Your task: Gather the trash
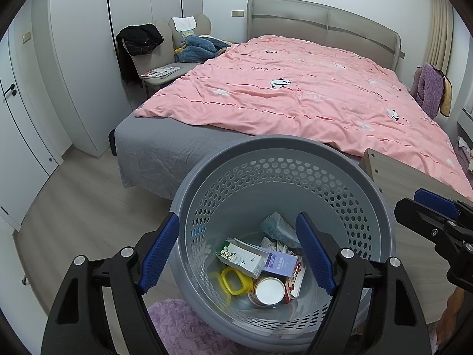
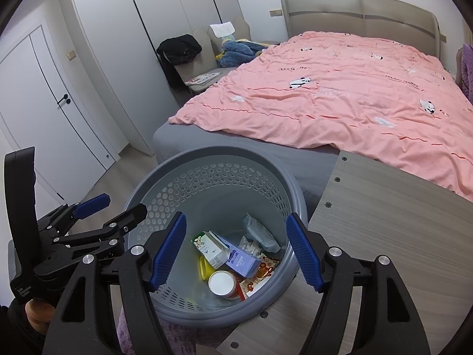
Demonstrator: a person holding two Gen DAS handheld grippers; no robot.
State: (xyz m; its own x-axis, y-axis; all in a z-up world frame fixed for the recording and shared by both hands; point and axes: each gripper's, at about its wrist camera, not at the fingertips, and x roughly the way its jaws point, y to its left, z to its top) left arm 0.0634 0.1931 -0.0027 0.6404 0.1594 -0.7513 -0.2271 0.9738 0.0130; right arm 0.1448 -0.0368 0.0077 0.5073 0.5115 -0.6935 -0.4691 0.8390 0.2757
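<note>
A grey perforated trash basket [image 1: 381, 216] stands on the floor at the foot of the bed; it also shows in the right wrist view [image 2: 142, 189]. Inside lie a milk carton [image 1: 242, 259], a purple box [image 1: 280, 263], a yellow lid [image 1: 236, 281], a white-lidded cup [image 1: 269, 291], a snack wrapper [image 2: 260, 275] and a tissue pack [image 1: 278, 226]. My left gripper [image 1: 238, 251] is open and empty above the basket. My right gripper [image 2: 236, 248] is open and empty above it too. Each gripper shows in the other's view: the right one [image 1: 434, 219] and the left one [image 2: 97, 216].
A bed with a pink duvet [image 1: 295, 88] lies behind the basket. A wooden table top [image 2: 399, 251] is to the right of the basket. A purple rug [image 1: 183, 325] lies in front. A chair with clothes [image 1: 159, 53] and white wardrobes [image 1: 74, 74] stand at the left.
</note>
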